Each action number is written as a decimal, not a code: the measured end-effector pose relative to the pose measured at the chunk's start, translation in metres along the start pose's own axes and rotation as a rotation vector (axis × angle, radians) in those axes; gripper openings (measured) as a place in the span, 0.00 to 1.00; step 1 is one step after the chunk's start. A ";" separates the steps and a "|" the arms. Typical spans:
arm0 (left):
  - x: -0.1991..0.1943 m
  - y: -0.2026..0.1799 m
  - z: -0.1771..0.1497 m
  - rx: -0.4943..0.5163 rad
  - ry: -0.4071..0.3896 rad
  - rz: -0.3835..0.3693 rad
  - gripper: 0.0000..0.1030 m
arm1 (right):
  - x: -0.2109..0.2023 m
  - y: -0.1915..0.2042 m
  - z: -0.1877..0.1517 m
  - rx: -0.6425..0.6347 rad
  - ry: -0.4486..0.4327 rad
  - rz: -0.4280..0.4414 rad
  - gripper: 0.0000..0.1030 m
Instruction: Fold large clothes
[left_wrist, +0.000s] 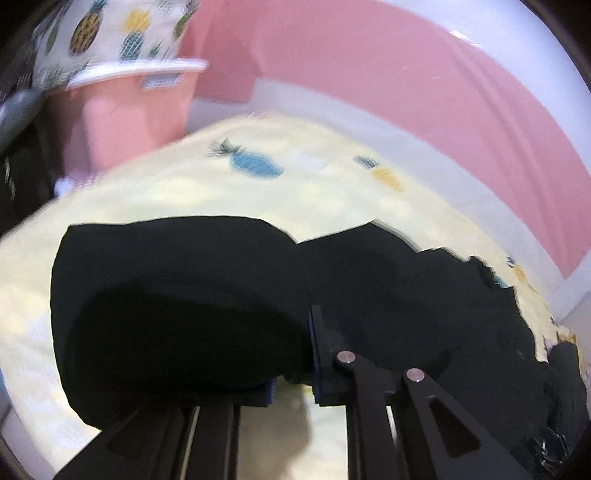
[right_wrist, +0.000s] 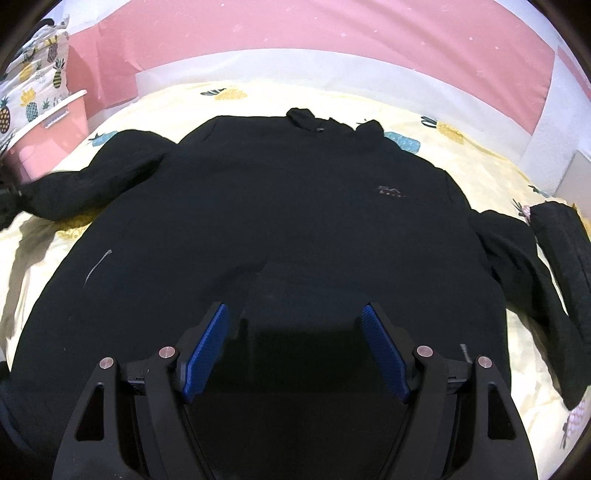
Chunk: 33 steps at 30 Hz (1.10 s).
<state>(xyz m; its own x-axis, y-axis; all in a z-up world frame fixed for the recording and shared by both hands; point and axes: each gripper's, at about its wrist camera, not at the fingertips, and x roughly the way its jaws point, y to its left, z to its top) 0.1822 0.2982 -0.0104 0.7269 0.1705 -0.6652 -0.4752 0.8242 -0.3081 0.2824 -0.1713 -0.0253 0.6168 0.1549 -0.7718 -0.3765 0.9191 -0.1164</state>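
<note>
- The black jacket (right_wrist: 280, 206) lies spread on the pineapple-print sheet (right_wrist: 480, 162), collar (right_wrist: 306, 118) toward the pink wall (right_wrist: 332, 33), both sleeves flung out to the sides
- The right gripper (right_wrist: 295, 350) hovers low over the hem area, jaws wide, blue pads (right_wrist: 207, 350) bare and holding nothing
- The left gripper (left_wrist: 291, 354) sits at the jacket's own left sleeve (left_wrist: 177, 295); black cloth bunches between its fingers, so it looks clamped on the sleeve, though one finger is hidden under the cloth and the view is blurred
- Judging by this, the step in hand is bringing that sleeve in across the body
- To do it well: lift the sleeve only enough to clear the body, carry it straight across toward the chest logo (right_wrist: 388, 191), and lay it flat with no twist at the shoulder
- The right gripper could press the hem down to stop the body sliding on the soft sheet
- Risk: the thick cloth may drag the whole jacket sideways if pulled too fast
- The other sleeve (right_wrist: 517, 251) lies beside a dark folded item (right_wrist: 561, 236) near the bed edge; keep clear of it
- A pink bin (left_wrist: 136, 110) stands off the bed corner, well apart
</note>
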 end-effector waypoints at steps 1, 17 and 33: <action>-0.009 -0.009 0.005 0.023 -0.017 -0.009 0.14 | -0.002 -0.003 0.000 0.003 -0.001 0.002 0.72; -0.047 -0.225 0.002 0.333 -0.047 -0.280 0.13 | -0.031 -0.066 -0.005 0.093 -0.061 -0.043 0.72; 0.048 -0.358 -0.114 0.526 0.264 -0.468 0.34 | -0.022 -0.132 -0.026 0.235 -0.040 -0.063 0.72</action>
<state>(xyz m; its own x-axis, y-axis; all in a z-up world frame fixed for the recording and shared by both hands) 0.3311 -0.0505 -0.0093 0.6204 -0.3417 -0.7059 0.2016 0.9393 -0.2775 0.3004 -0.3058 -0.0089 0.6630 0.1044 -0.7413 -0.1680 0.9857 -0.0115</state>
